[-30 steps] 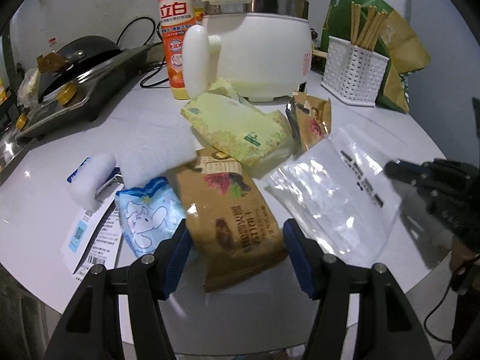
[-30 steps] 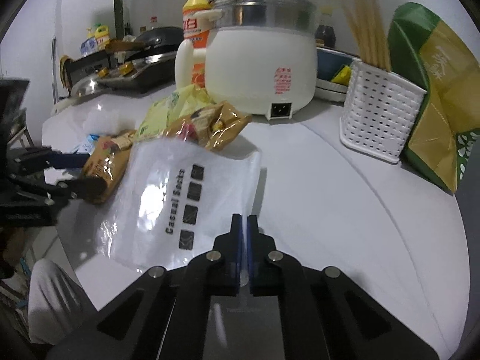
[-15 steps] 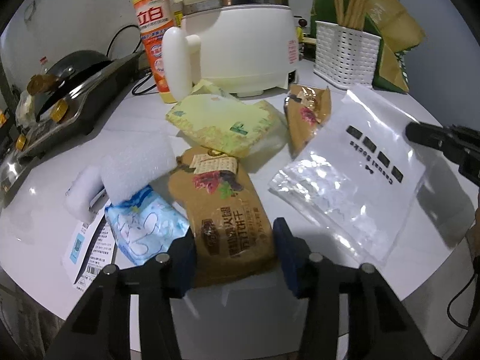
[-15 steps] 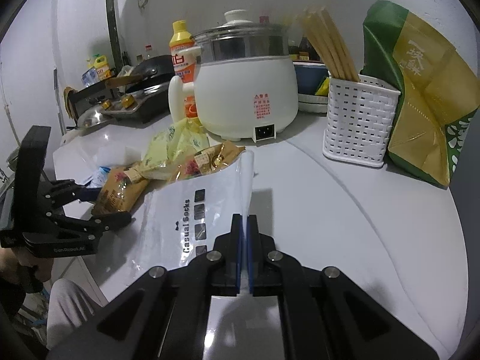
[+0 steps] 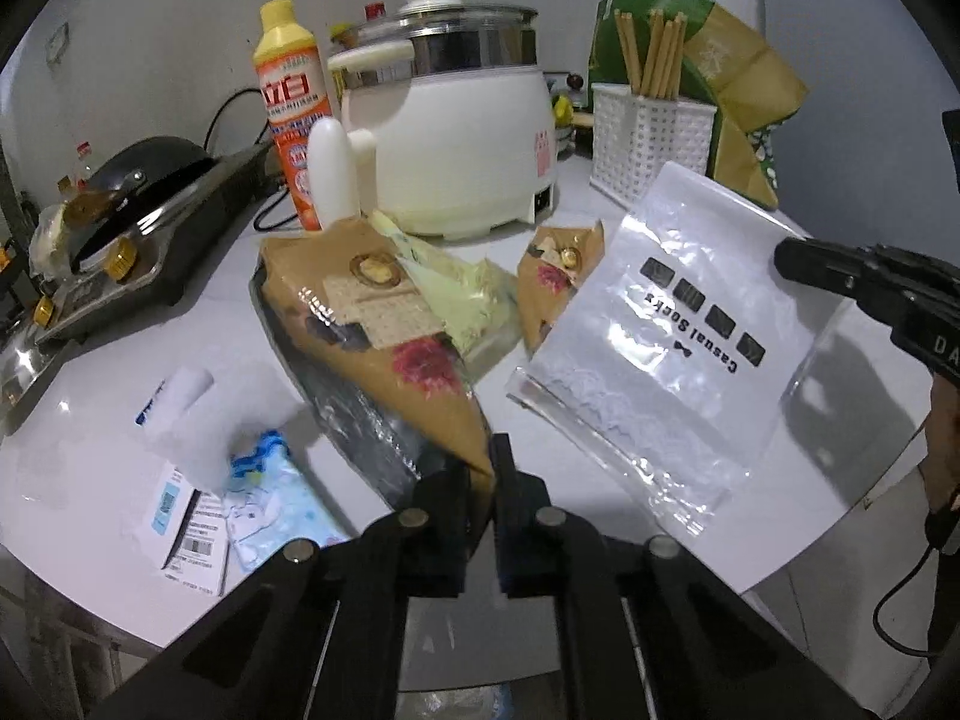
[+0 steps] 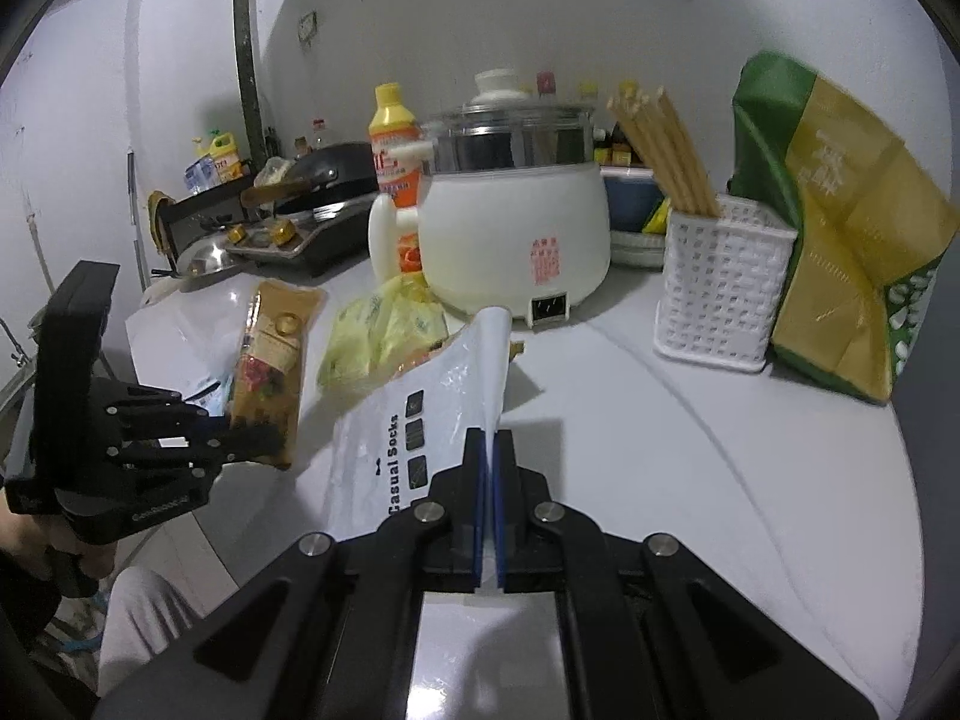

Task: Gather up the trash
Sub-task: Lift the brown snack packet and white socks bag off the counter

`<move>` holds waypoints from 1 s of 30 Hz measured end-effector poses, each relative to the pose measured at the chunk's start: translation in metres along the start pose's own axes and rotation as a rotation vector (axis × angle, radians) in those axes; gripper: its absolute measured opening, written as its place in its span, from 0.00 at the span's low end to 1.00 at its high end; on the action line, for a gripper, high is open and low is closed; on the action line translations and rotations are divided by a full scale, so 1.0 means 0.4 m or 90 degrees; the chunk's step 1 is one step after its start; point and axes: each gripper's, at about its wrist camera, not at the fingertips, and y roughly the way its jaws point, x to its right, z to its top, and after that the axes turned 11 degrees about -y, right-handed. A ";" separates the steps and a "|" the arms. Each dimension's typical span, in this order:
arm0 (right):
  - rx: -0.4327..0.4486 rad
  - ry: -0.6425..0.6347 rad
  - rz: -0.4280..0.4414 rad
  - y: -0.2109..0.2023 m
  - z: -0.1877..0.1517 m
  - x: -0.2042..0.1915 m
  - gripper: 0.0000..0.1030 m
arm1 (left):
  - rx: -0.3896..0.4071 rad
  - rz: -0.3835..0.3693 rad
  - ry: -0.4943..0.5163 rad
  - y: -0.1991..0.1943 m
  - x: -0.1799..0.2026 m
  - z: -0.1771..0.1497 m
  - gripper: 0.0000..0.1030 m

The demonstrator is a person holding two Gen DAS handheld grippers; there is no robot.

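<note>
Where right claw (image 6: 487, 450) grips: bag (image 6: 414, 414) reads "Casual Socks"

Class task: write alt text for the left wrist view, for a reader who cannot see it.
The left claw is shut on the near end of a brown snack packet, lifting it off the white counter. At right, the right claw holds up a clear "Casual Socks" bag; a white cooker stands behind.

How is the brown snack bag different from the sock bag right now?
The brown snack bag is opaque, printed with crackers and a flower; the sock bag is white and clear with black lettering. The snack bag looks narrower, the sock bag wider and flat. The left gripper pinches the snack bag; the right gripper pinches the sock bag. Both are lifted by one edge.
</note>
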 end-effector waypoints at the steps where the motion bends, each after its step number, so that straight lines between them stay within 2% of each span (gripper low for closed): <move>1: 0.004 0.000 -0.001 -0.008 0.004 -0.002 0.02 | 0.003 -0.002 -0.002 -0.006 -0.001 0.001 0.04; 16: 0.059 -0.027 0.007 -0.106 0.052 -0.061 0.02 | 0.067 -0.011 -0.018 -0.138 -0.021 0.005 0.04; 30: 0.087 -0.072 0.044 -0.171 0.100 -0.166 0.02 | 0.101 -0.001 -0.054 -0.240 -0.081 -0.051 0.04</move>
